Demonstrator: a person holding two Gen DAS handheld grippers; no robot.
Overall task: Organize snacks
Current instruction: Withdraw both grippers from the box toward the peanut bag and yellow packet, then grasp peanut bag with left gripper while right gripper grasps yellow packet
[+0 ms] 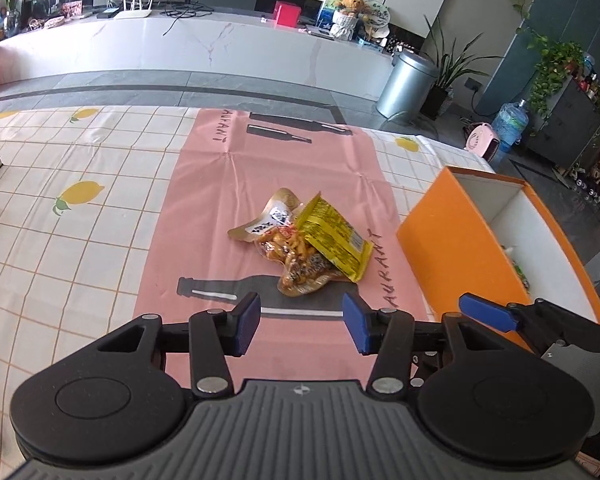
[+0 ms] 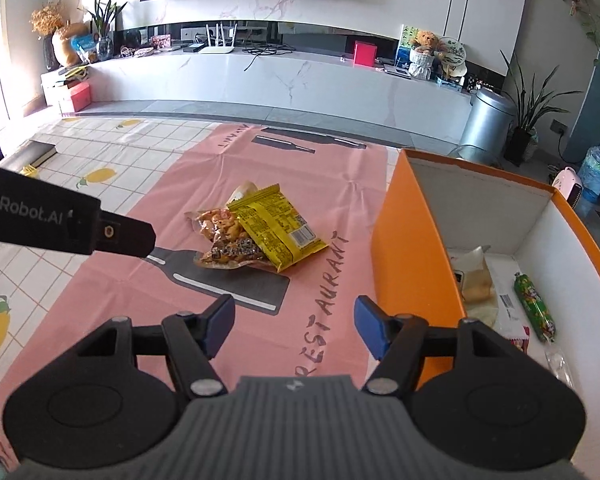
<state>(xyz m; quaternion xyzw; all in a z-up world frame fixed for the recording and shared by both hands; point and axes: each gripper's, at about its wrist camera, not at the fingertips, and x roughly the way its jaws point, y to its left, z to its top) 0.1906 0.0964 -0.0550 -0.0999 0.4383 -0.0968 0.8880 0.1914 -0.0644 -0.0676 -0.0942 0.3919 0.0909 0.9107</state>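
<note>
Left tongs [image 1: 302,326] and right tongs [image 2: 296,326] both stand apart, empty, near the snack packets [image 1: 304,246] beside the orange box [image 2: 416,248].

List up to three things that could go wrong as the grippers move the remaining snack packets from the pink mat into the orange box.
1. The yellow packet lies on top of the clear packets, so a pinch may lift two at once or drag the pile.
2. The open left gripper and open right gripper both face the same pile and could collide.
3. The orange box has tall walls; a low carry could strike its rim.
</note>
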